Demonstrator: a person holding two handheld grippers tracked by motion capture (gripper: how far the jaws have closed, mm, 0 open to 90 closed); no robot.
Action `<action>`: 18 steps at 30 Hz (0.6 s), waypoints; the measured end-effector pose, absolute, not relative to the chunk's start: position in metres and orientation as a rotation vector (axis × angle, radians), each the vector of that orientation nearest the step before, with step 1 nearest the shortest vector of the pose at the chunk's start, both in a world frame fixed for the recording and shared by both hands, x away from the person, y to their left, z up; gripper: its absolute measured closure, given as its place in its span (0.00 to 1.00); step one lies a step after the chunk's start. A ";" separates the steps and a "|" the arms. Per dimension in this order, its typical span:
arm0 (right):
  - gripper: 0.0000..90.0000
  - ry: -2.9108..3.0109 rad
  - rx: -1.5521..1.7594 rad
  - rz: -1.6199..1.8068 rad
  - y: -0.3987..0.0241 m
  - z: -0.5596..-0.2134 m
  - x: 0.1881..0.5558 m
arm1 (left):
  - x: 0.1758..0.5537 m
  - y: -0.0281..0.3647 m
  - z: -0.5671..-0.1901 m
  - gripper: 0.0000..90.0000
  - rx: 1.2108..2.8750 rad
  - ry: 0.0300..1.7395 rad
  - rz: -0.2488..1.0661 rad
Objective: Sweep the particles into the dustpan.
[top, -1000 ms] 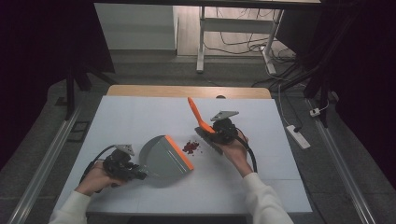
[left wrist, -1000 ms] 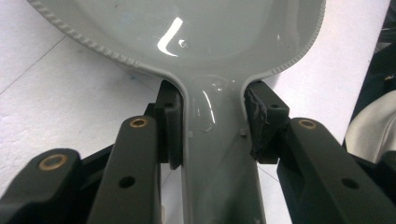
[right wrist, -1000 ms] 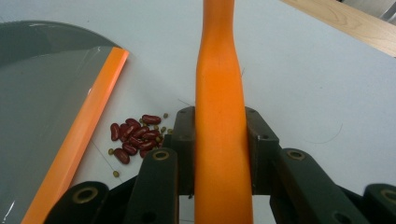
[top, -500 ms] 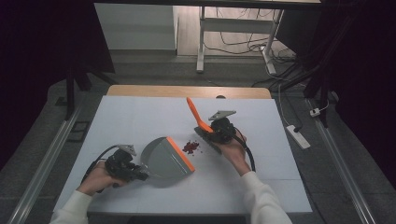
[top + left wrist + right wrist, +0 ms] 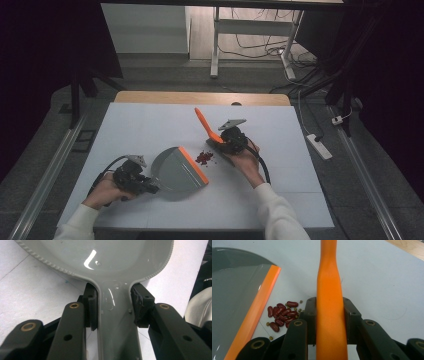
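On the white table [image 5: 150, 125] seen from above, the left gripper [image 5: 150, 187] grips the handle of a grey dustpan [image 5: 175, 170] with an orange lip; a small heap of red beans [image 5: 204, 157] lies just beside that lip. The right gripper [image 5: 225, 142] sits on the beans' other side, gripping an orange brush handle [image 5: 205, 124].

In the left gripper view, both pads clamp the dustpan's [image 5: 107, 270] narrow grey handle.

In the right gripper view, the jaws are clenched on the brush handle [image 5: 329, 302], with the beans [image 5: 283, 315] between it and the dustpan's [image 5: 234, 297] lip.
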State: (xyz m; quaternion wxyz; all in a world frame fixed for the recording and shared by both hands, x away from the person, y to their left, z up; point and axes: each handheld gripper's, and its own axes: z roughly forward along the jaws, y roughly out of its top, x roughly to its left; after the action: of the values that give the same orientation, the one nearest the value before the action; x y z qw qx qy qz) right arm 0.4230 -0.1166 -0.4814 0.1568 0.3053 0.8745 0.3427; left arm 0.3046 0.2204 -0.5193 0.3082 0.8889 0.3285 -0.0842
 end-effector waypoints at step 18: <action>0.78 2.537 0.790 0.946 -0.091 -0.486 0.412 | 0.306 0.219 -0.521 0.68 2.355 0.856 -0.237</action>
State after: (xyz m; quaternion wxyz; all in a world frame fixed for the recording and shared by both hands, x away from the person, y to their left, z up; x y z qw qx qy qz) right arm 0.4117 -0.0911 -0.4857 0.1596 0.2764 0.8880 0.3311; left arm 0.3065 0.2191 -0.5208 0.3074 0.8904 0.3237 -0.0895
